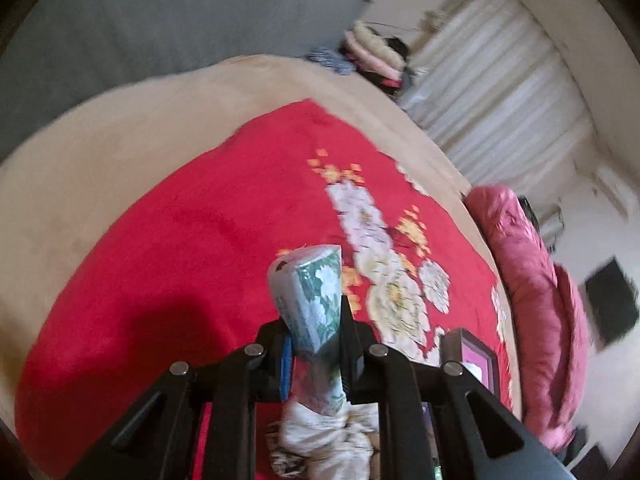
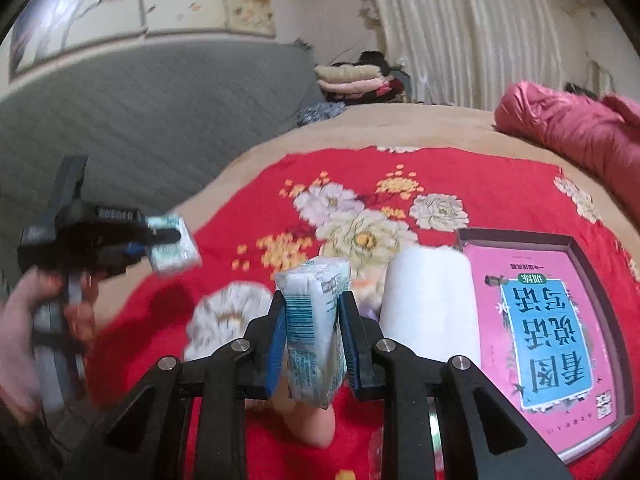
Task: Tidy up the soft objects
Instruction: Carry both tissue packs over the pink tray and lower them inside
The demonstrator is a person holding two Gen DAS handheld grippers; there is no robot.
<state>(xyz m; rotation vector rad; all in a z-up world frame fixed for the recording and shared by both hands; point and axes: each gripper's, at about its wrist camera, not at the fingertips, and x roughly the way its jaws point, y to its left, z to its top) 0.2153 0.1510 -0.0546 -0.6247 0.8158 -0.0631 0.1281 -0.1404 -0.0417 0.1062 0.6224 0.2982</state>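
Note:
In the left wrist view my left gripper point(image 1: 316, 322) is shut on a tissue pack with a green flower print point(image 1: 314, 280), which hangs above the red flowered blanket point(image 1: 192, 240). My right gripper point(image 2: 313, 306) is shut on a second tissue pack, white and blue with a barcode point(image 2: 316, 280), pinched between its blue pads. The right wrist view also shows the left gripper point(image 2: 160, 240) at the left, held by a hand point(image 2: 24, 320), with its pack point(image 2: 178, 256) sticking out past the fingers.
A white paper roll point(image 2: 430, 304) lies on the blanket beside a dark tray point(image 2: 516, 236) holding a pink book point(image 2: 548, 328). A rolled pink quilt point(image 2: 568, 128) lies at the far right. Folded clothes point(image 2: 352, 78) are stacked at the back, beside a grey padded cover point(image 2: 140, 120).

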